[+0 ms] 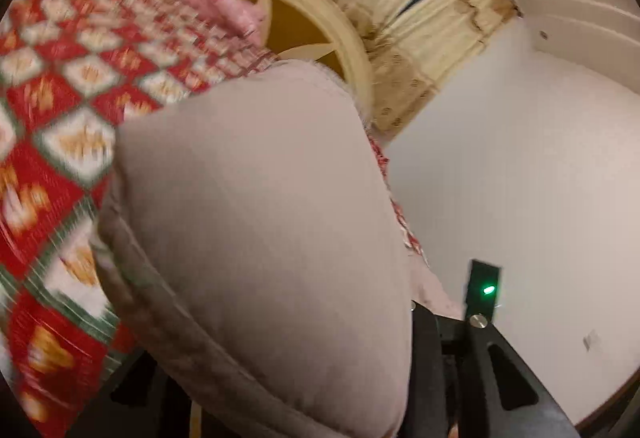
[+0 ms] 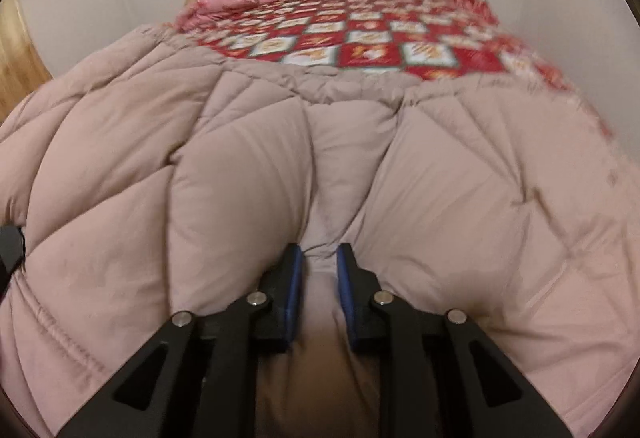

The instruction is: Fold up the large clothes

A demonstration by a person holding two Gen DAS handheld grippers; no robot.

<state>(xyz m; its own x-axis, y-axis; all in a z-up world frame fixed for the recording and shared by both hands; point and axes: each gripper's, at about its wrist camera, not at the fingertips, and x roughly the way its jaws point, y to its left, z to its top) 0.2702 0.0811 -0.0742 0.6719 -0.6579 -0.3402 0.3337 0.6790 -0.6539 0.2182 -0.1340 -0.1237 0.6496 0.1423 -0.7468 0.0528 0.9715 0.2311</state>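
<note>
Between the right gripper (image 2: 320, 258) pads, a fold of padded jacket (image 2: 248, 173) is pinched.

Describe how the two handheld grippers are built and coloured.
The right gripper has black angular linkage arms with triangular cutouts, silver round pivot pins and blue finger pads. The left gripper shows the same black frame, a silver pin and a lit green indicator.

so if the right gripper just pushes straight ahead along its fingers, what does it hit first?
The right gripper already pinches a fold of the quilted coat; straight on it meets more coat, probably well before the red patterned bedspread.
</note>
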